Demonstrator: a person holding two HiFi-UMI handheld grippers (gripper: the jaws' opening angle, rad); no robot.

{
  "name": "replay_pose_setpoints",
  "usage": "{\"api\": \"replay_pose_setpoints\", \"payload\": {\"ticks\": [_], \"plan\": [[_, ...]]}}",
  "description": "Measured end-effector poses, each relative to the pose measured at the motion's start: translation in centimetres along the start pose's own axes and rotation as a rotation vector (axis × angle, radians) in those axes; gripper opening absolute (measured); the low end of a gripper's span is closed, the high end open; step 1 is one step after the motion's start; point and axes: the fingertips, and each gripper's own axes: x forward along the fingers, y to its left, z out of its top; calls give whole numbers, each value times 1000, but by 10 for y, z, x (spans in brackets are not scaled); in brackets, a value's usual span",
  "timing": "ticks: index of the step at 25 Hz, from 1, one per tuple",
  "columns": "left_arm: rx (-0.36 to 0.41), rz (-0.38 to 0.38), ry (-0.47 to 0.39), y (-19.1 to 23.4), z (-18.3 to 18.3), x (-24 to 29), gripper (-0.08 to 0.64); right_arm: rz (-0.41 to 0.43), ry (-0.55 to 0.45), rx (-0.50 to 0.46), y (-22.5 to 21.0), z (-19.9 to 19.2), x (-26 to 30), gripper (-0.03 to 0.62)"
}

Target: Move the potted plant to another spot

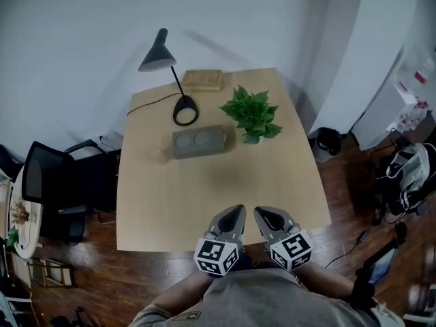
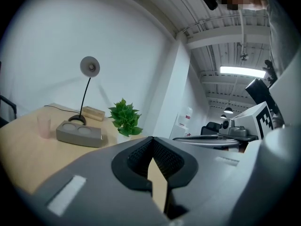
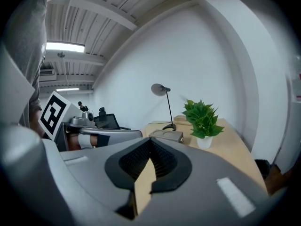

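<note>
A small potted plant (image 1: 253,114) with green leaves in a white pot stands on the far right part of the light wooden table (image 1: 204,196). It also shows in the left gripper view, potted plant (image 2: 124,118), and in the right gripper view, potted plant (image 3: 202,120). My left gripper (image 1: 235,214) and right gripper (image 1: 262,214) sit side by side over the table's near edge, well short of the plant. Both are shut with nothing between the jaws.
A grey block (image 1: 198,141) with two round hollows lies left of the plant. Behind it stand a black desk lamp (image 1: 170,73) with its cord and a wooden box (image 1: 202,80). A black chair (image 1: 65,186) sits left of the table. Bags and cables (image 1: 402,176) lie on the floor at right.
</note>
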Motion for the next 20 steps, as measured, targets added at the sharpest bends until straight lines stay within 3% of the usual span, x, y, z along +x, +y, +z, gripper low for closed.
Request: {"api": "replay_pose_setpoints", "payload": {"ticks": [10, 20], "plan": [[-6, -37, 53, 42, 6, 48, 2, -71, 32, 24, -43, 7, 48, 5], [-18, 33, 135, 75, -10, 123, 2, -54, 81, 73, -116, -5, 92, 5]]}}
